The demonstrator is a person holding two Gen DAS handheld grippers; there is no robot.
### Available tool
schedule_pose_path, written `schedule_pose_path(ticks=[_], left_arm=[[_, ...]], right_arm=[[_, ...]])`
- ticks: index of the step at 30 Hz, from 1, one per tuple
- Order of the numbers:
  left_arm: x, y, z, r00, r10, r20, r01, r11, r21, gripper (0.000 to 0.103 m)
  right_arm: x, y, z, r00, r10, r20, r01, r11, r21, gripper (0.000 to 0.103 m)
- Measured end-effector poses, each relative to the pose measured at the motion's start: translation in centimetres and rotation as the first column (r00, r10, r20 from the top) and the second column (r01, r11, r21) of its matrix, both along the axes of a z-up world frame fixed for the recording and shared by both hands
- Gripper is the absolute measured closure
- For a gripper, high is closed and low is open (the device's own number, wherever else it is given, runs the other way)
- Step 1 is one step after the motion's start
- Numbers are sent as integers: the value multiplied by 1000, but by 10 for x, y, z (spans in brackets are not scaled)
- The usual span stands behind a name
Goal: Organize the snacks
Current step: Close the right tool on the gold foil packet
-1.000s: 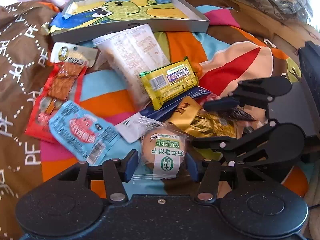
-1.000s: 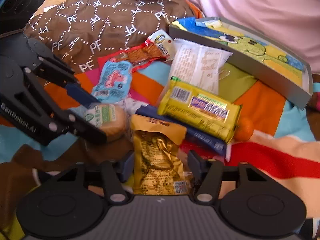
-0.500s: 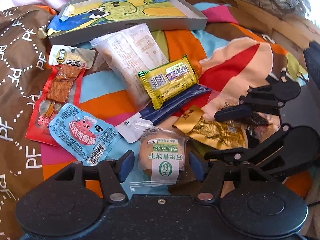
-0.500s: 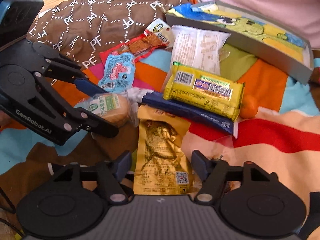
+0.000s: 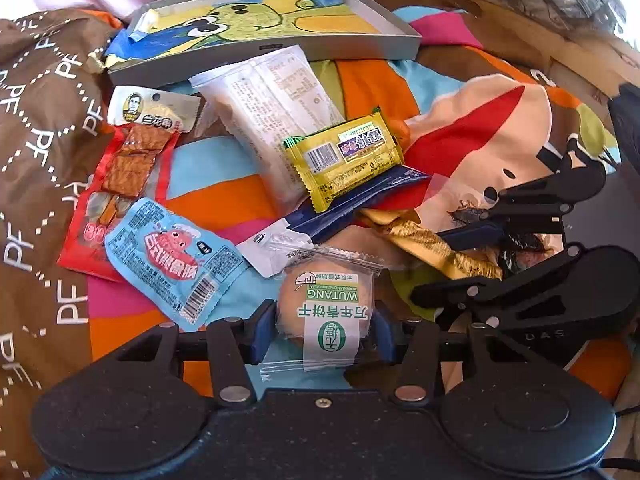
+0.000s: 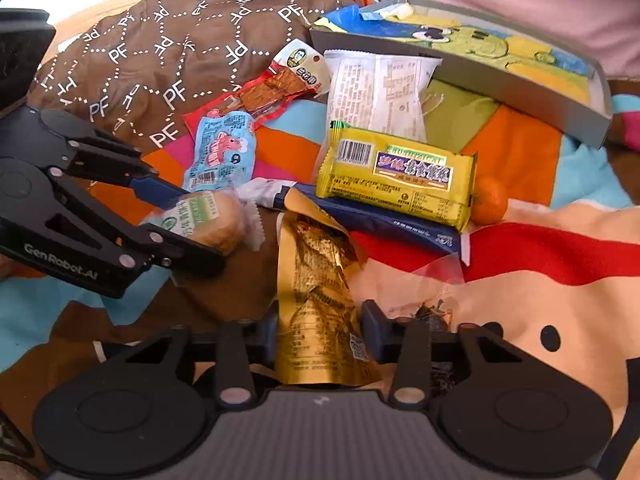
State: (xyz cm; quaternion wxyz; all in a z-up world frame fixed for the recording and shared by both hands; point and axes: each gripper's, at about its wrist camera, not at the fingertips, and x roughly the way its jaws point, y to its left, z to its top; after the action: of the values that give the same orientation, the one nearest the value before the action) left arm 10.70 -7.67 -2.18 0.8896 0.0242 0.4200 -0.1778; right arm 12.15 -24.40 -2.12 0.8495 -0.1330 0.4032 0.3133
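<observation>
A round cake in a clear wrapper with a green label (image 5: 326, 308) sits between the fingers of my left gripper (image 5: 322, 332), which is shut on it; the right wrist view shows the same cake (image 6: 208, 220) held just above the blanket. My right gripper (image 6: 320, 332) is shut on a crumpled gold foil packet (image 6: 320, 280), also seen from the left as the gold foil packet (image 5: 436, 248). A grey tray with a cartoon picture (image 5: 352, 46) lies at the far side with no snacks in it.
Loose on the colourful blanket lie a yellow wafer pack (image 6: 400, 176), a dark blue bar (image 6: 384, 224) under it, a white packet (image 5: 276, 100), a light blue packet (image 5: 176, 256), a red tofu packet (image 5: 120, 176) and a small orange fruit (image 6: 488, 200). A brown patterned cloth (image 6: 160, 40) lies left.
Both grippers opened slightly, then narrowed onto their packets. The gold packet is now creased between the right fingers, and the cake is pinched by the left.
</observation>
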Motion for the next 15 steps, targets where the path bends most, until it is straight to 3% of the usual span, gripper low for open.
schedule_pose_path(ticks=[6, 15], left_arm=[[-7, 4, 0, 999, 36, 18, -35, 999, -40, 52], [-14, 7, 6, 995, 82, 60, -77, 994, -75, 52]], right_arm=[[-12, 10, 3, 993, 5, 119, 2, 999, -53, 78], [-22, 15, 14, 965, -7, 264, 20, 999, -49, 84]])
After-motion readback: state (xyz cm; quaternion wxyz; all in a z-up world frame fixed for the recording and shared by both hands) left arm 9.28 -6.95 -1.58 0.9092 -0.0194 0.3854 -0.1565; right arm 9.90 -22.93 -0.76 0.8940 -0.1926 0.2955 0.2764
